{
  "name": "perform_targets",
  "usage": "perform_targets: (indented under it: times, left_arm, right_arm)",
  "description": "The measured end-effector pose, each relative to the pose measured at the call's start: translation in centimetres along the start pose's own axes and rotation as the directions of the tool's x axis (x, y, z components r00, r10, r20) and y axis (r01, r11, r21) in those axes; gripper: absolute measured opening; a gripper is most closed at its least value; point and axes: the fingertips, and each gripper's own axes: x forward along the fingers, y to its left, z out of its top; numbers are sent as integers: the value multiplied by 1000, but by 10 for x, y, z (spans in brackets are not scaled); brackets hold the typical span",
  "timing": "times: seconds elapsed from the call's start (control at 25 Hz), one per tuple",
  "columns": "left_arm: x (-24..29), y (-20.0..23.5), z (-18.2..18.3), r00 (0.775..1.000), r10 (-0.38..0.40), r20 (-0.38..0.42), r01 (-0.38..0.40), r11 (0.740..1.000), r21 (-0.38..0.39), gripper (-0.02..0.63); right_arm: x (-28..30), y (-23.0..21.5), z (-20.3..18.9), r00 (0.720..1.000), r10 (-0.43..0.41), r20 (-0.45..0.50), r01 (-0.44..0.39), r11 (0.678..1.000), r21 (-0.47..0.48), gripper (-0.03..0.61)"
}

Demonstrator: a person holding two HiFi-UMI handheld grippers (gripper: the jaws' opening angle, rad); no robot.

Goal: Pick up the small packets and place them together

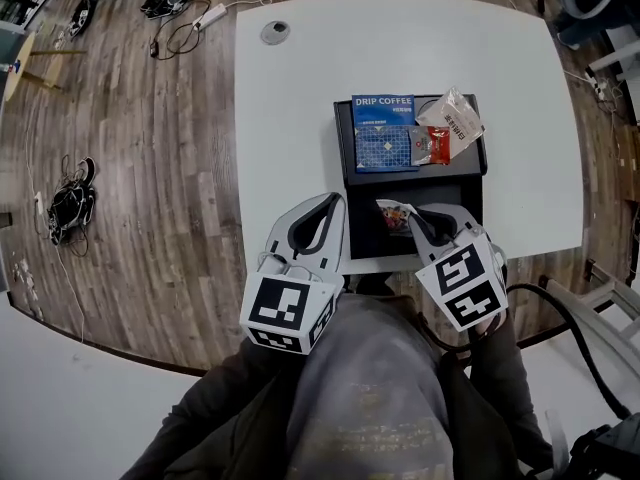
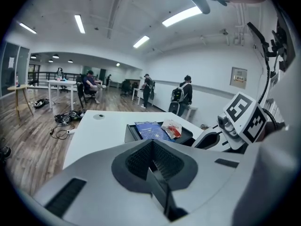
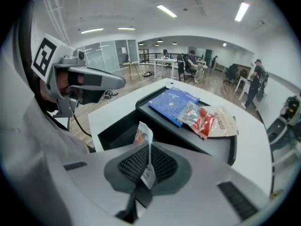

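Here the right gripper (image 1: 412, 216) has its jaws clamped on a small packet (image 3: 143, 135) with colourful print, pinching it by one thin edge so that most of it stands free above the pads. In the head view it hangs over the near, lower part of the black tray (image 1: 455, 190), at the centre of the frame. The left gripper (image 1: 330, 203) is closed on nothing and hovers just beside the tray's left rim, over the near edge of the white table (image 1: 300, 88).

The grip looks like the weak point. With only an edge held, the packet could swivel or slide out if the hand swings quickly towards the others. A step seems to rise between the tray's near section and its far one; a low carry could catch the dangling end on it and pull the packet loose. Letting go too high could make it land on edge and slide away from the group.

The others lie together on the far part of the tray: a blue drip coffee packet (image 1: 383, 133), a red-and-clear packet (image 1: 430, 146) touching its right side, and a beige packet (image 1: 452, 120) close to the rim at the upper right, which a careless drop might nudge outwards. Nothing stands between the held packet and them. A round grommet (image 1: 275, 32) sits far up the table, cables (image 1: 180, 28) lie on the wooden floor at the upper left, and people stand well back in the room.
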Motion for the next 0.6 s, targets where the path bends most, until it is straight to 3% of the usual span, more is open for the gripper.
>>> perform_targets:
  times: [0.2, 0.4, 0.6]
  left_arm:
    - [-4, -1, 20, 999, 8, 48, -9, 1000, 19, 3]
    - [-2, 11, 37, 996, 24, 84, -25, 999, 20, 3]
    - [6, 27, 39, 996, 41, 81, -42, 999, 0, 3]
  right_arm:
    - [-30, -8, 41, 993, -35, 109, 39, 999, -28, 15]
    - [-46, -32, 82, 977, -52, 207, 48, 999, 25, 17]
    - [-36, -61, 102, 972, -36, 232, 15, 996, 92, 17]
